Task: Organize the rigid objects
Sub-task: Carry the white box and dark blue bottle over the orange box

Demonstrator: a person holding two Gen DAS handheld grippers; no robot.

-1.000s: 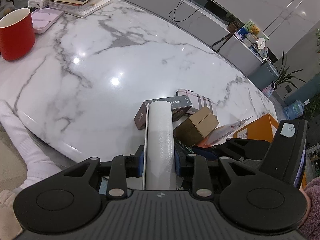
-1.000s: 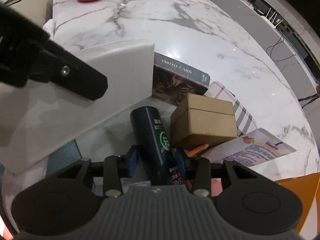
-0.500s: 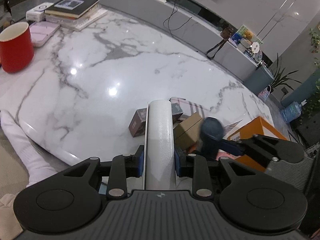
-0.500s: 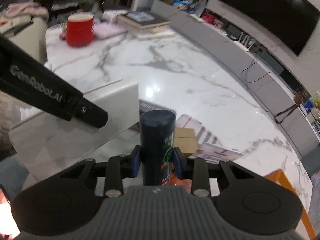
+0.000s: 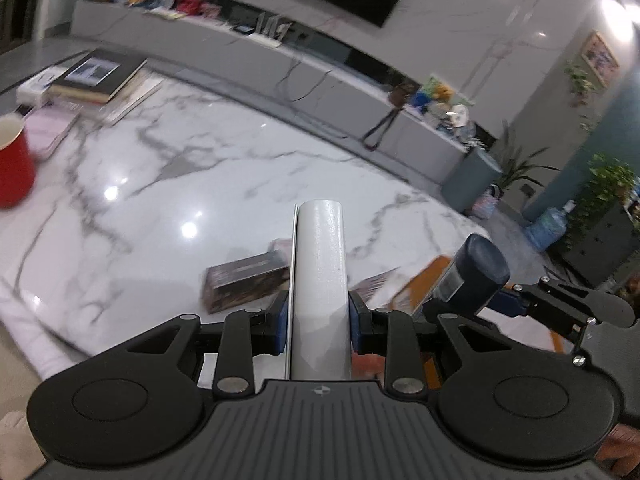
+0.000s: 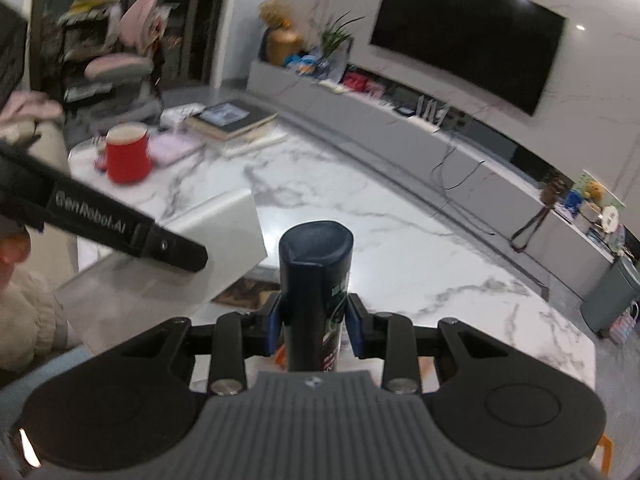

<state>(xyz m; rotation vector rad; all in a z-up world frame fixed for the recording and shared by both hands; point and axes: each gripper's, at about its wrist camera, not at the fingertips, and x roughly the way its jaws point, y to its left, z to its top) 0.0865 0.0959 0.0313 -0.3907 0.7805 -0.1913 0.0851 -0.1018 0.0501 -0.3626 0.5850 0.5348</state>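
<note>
Both grippers raised over marble table (image 5: pixel 240 168), angled down: left gripper (image 5: pixel 319 322) grasping white box (image 5: pixel 320 280), right gripper (image 6: pixel 313 326) clenched on dark bottle (image 6: pixel 314 280).

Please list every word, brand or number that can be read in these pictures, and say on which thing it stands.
"GenRobot.AI": white letters on the black finger of the left gripper, seen from the right wrist.
Label on the dark bottle in the right gripper: too blurred to read.
Dark box on the marble table: print blurred, unreadable.
Books: covers too small to read.
</note>
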